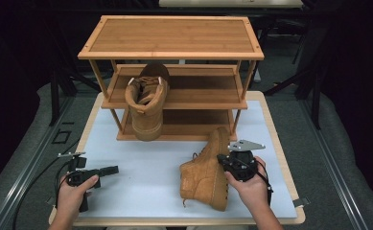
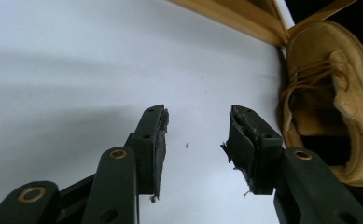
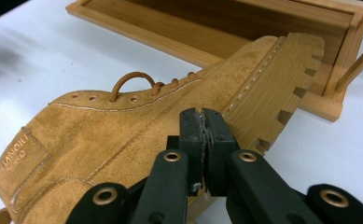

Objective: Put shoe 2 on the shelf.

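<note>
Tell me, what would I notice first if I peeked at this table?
Probably the two tan boots: one boot stands on the middle shelf of the wooden rack, while the other boot lies on its side on the white table. The right tongs are shut beside it; the left tongs hang open over bare table.

A boot (image 1: 148,98) blocks the rack's (image 1: 170,37) middle shelf at left.

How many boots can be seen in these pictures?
2. One boot stands toe-down against the wooden rack. The other boot lies on its side on the white mat, beside the right gripper.
</note>
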`<state>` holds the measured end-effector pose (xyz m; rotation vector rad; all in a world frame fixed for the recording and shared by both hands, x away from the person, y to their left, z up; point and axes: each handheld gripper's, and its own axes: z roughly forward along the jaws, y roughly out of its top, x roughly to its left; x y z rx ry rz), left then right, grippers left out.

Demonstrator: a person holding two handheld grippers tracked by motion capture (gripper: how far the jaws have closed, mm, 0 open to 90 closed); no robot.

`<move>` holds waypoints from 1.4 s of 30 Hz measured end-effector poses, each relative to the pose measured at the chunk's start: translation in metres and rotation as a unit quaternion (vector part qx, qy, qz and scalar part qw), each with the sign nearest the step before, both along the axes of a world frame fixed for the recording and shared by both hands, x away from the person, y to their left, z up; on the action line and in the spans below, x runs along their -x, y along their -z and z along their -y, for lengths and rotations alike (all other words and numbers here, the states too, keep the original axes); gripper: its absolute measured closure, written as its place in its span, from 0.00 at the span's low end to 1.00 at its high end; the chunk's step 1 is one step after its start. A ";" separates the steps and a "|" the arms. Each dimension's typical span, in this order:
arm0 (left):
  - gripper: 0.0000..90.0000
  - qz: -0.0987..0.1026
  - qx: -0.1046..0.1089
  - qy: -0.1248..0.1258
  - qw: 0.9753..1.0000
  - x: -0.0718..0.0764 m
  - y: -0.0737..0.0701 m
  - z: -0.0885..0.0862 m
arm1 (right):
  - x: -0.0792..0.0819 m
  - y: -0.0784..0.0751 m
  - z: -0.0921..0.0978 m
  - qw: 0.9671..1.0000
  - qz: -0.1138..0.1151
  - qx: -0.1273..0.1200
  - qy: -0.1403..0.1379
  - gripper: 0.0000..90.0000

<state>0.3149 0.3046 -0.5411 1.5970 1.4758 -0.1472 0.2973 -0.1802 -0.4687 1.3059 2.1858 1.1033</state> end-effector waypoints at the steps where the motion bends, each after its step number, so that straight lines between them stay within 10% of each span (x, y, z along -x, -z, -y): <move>1: 0.63 -0.003 -0.008 0.002 1.000 0.000 0.002 0.000 | 0.001 0.000 0.002 1.000 -0.007 -0.012 -0.008 0.99; 20: 0.63 -0.005 -0.011 0.008 1.000 0.003 0.008 -0.001 | 0.011 0.005 0.034 0.999 0.007 -0.041 0.009 1.00; 25: 0.65 -0.007 -0.013 0.013 1.000 0.003 0.007 0.002 | 0.021 0.016 0.069 0.993 -0.010 -0.071 0.095 1.00; 34: 0.68 -0.015 -0.021 0.020 0.999 0.002 0.008 0.009 | 0.026 0.046 0.109 0.977 -0.046 -0.157 0.134 1.00; 42: 0.68 -0.015 -0.024 0.022 0.999 0.002 0.008 0.011 | 0.024 0.058 0.115 0.979 -0.062 -0.125 0.151 1.00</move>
